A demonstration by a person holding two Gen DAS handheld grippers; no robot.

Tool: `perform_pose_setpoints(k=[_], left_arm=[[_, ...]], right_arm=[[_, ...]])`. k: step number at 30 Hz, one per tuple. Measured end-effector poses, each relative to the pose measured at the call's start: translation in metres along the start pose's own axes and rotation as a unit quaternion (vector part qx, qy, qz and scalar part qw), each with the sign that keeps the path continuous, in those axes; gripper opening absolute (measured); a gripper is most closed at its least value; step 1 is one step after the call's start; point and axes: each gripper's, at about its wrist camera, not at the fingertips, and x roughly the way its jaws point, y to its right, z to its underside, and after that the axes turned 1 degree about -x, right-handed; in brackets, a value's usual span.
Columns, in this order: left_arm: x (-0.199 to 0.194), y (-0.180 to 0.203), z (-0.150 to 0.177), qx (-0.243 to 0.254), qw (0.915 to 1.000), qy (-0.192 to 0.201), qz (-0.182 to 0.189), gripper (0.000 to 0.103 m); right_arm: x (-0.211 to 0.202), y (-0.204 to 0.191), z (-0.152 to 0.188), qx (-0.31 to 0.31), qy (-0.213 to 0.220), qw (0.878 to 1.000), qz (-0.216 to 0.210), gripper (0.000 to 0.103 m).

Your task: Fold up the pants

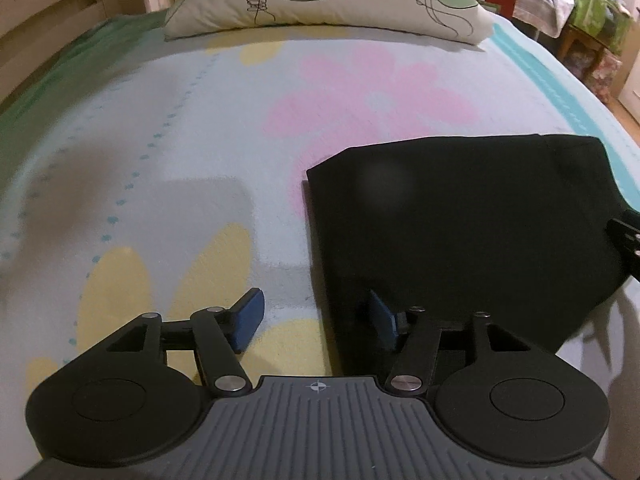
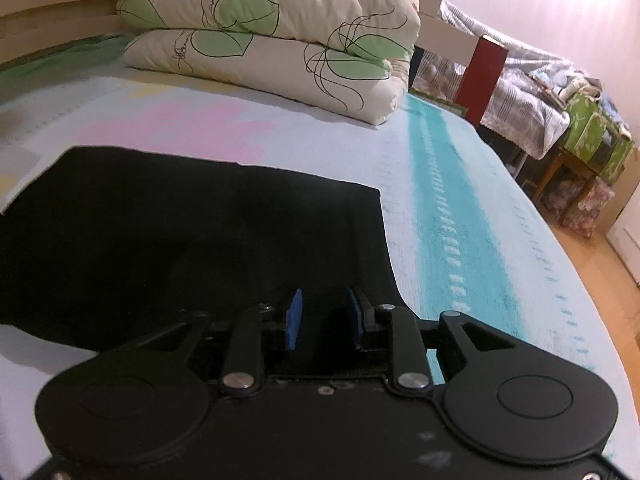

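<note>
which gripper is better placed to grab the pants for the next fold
Right, probably. The right gripper sits directly over the black pants, jaws partly open with dark cloth between them. The left gripper is wide open, straddling the pants' left edge, one pad over the bare bedspread.

A bed (image 1: 168, 128) fills both views, covered by a pale blue spread (image 2: 472, 216) printed with pink (image 1: 372, 96) and yellow flower shapes (image 1: 120, 280), dotted lines and a turquoise band (image 2: 448, 184) along one side. At its far end lies a folded cream duvet (image 2: 272, 52) with green leaves outlined in black, doubled over on itself. A light wooden headboard (image 1: 44, 32) stands behind it. Beyond the bed are a red post (image 2: 480, 76), a surface draped in striped grey cloth (image 2: 528, 100), a green patterned bundle (image 2: 592, 128) on a wooden stand, and wooden flooring (image 2: 592, 256).
</note>
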Motion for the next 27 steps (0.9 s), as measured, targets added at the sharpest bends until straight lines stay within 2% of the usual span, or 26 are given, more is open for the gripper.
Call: perform_pose_setpoints(k=[3,6,7,9,11,12,16,18,20,22,24,27], left_arm=[[0.001,-0.003,-0.007,-0.01,0.9997,-0.008,0.021,0.057],[0.004,-0.001,-0.013,-0.015,0.999,-0.015,0.04,0.06],[0.007,-0.001,-0.014,-0.015,0.9985,-0.02,0.048,0.061],[0.016,0.001,-0.015,-0.015,0.9968,-0.037,0.069,0.073],[0.026,0.001,-0.015,-0.018,0.9946,-0.052,0.087,0.08],[0.027,0.001,-0.014,-0.021,0.9945,-0.048,0.091,0.082],[0.03,0.006,-0.012,-0.015,0.9952,-0.036,0.089,0.089],[0.033,0.01,-0.012,-0.012,0.9956,-0.032,0.087,0.098],[0.036,0.015,-0.013,-0.016,0.996,-0.03,0.082,0.103],[0.038,0.02,-0.014,-0.023,0.9969,-0.026,0.071,0.103],[0.039,0.024,-0.015,-0.03,0.9974,-0.02,0.063,0.103],[0.039,0.028,-0.016,-0.036,0.9971,-0.016,0.064,0.103]], right_arm=[[-0.007,0.017,-0.007,0.047,0.021,0.999,-0.014,0.04],[-0.004,0.04,-0.013,0.103,0.032,0.994,-0.02,0.044],[0.002,0.05,-0.014,0.121,0.022,0.992,-0.032,0.045],[0.018,0.065,-0.013,0.151,-0.014,0.987,-0.061,0.047],[0.039,0.079,-0.008,0.183,-0.06,0.978,-0.085,0.051],[0.044,0.085,-0.005,0.199,-0.061,0.973,-0.098,0.054],[0.058,0.103,0.003,0.238,-0.061,0.959,-0.138,0.061],[0.062,0.105,0.003,0.236,-0.057,0.958,-0.151,0.065],[0.067,0.107,0.004,0.228,-0.055,0.958,-0.166,0.067],[0.072,0.11,0.003,0.242,-0.066,0.951,-0.183,0.069],[0.08,0.116,-0.002,0.263,-0.087,0.933,-0.228,0.07],[0.084,0.118,-0.008,0.256,-0.106,0.926,-0.255,0.07]])
